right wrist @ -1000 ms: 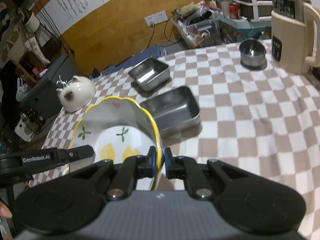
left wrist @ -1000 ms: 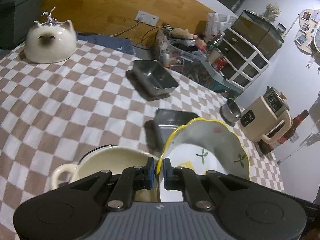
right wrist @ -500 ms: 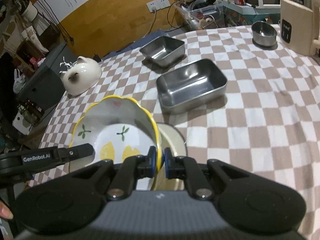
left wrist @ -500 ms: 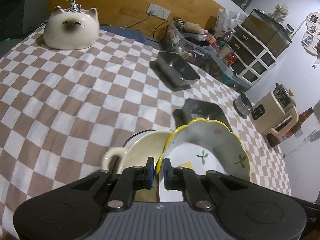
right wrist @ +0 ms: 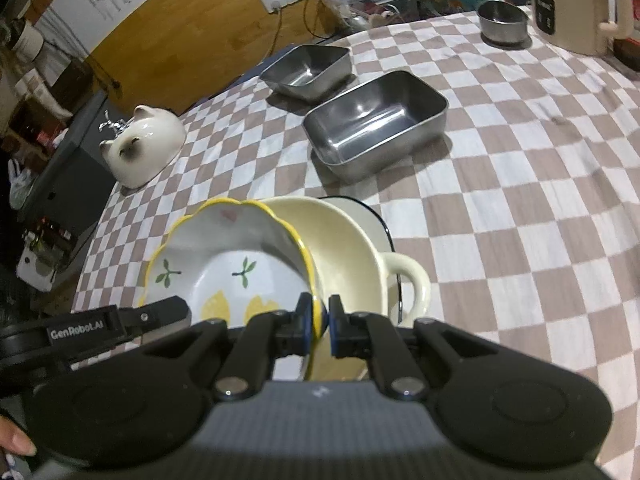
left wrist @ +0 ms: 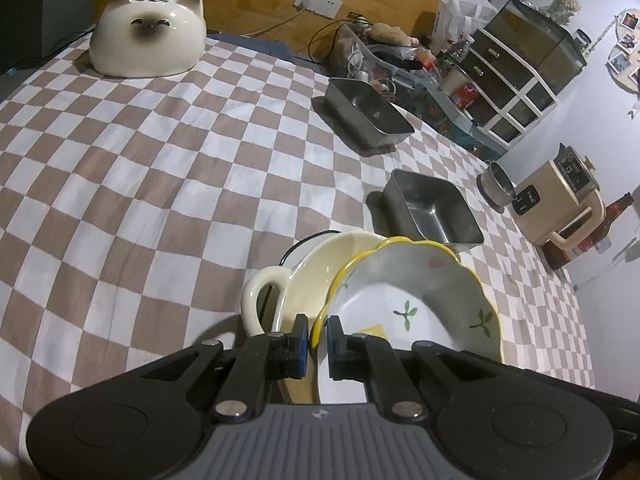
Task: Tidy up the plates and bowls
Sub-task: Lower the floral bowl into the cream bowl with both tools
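Observation:
A white bowl with a scalloped yellow rim and lemon-and-leaf print (left wrist: 416,304) (right wrist: 232,264) is held from both sides. My left gripper (left wrist: 318,340) is shut on one side of its rim. My right gripper (right wrist: 322,326) is shut on the opposite side. The bowl hangs tilted over a cream bowl with loop handles (left wrist: 320,276) (right wrist: 348,256), which sits in a white dish with a dark rim (right wrist: 376,216). Whether the two bowls touch is not visible. The left gripper's finger (right wrist: 120,320) shows in the right wrist view.
Two rectangular steel trays (right wrist: 376,120) (right wrist: 308,68) stand beyond the stack on the checkered tablecloth (left wrist: 160,184). A cat-shaped ceramic pot (left wrist: 148,40) sits far left. A small steel bowl (right wrist: 502,20) and a beige kettle (right wrist: 572,4) stand far right. Clutter lies past the table's back edge.
Both grippers carried the yellow-rimmed bowl back from above the steel tray and down over the cream handled bowl. More of the cream bowl and its handle now shows beside it.

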The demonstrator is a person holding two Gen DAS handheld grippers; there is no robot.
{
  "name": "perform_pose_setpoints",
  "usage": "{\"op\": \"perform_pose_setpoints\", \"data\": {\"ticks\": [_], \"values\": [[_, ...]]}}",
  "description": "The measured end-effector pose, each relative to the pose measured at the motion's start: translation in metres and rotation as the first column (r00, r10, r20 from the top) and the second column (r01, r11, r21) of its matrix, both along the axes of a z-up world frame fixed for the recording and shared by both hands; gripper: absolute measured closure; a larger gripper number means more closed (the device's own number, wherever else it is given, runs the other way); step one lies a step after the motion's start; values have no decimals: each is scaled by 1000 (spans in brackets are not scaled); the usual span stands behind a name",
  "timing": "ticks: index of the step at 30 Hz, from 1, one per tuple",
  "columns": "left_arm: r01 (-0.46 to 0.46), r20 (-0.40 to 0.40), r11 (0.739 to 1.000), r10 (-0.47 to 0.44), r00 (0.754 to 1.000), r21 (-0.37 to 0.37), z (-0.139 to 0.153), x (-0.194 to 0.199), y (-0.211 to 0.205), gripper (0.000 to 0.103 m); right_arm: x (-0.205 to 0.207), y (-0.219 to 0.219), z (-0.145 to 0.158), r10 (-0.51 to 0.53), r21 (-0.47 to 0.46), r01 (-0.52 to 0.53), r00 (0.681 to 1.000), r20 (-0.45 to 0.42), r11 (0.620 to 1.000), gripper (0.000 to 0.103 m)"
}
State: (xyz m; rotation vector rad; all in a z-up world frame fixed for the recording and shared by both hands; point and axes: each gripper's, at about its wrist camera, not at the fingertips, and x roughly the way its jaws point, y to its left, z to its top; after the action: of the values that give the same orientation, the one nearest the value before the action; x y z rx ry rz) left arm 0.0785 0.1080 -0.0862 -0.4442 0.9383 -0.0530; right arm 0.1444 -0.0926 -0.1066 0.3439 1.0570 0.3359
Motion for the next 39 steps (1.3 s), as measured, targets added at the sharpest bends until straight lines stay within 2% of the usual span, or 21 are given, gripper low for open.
{"op": "perform_pose_setpoints", "data": {"ticks": [9, 16, 24, 30, 35, 39], "values": [[29, -13, 998, -28, 1000, 53, -8, 15, -7, 93, 4, 4, -8, -43, -15, 43, 999, -10, 999, 93], [32, -8, 997, -32, 999, 65, -15, 17, -8, 93, 1, 0, -14, -68, -12, 68, 997, -38, 998, 94], [44, 1, 996, -44, 999, 74, -16, 21, -10, 94, 1, 2, -13, -81, -19, 81, 996, -20, 997, 95], [53, -11, 997, -52, 999, 61, -15, 19, -6, 94, 3, 2, -13, -99, -13, 99, 995, -25, 995, 94], [53, -16, 997, -52, 998, 53, -15, 14, -3, 92, 4, 11, -12, -58, -51, 56, 998, -30, 997, 90], [45, -24, 999, -45, 999, 30, -15, 12, 0, 92, 4, 10, -13, -59, -47, 57, 997, -41, 997, 90]]}}
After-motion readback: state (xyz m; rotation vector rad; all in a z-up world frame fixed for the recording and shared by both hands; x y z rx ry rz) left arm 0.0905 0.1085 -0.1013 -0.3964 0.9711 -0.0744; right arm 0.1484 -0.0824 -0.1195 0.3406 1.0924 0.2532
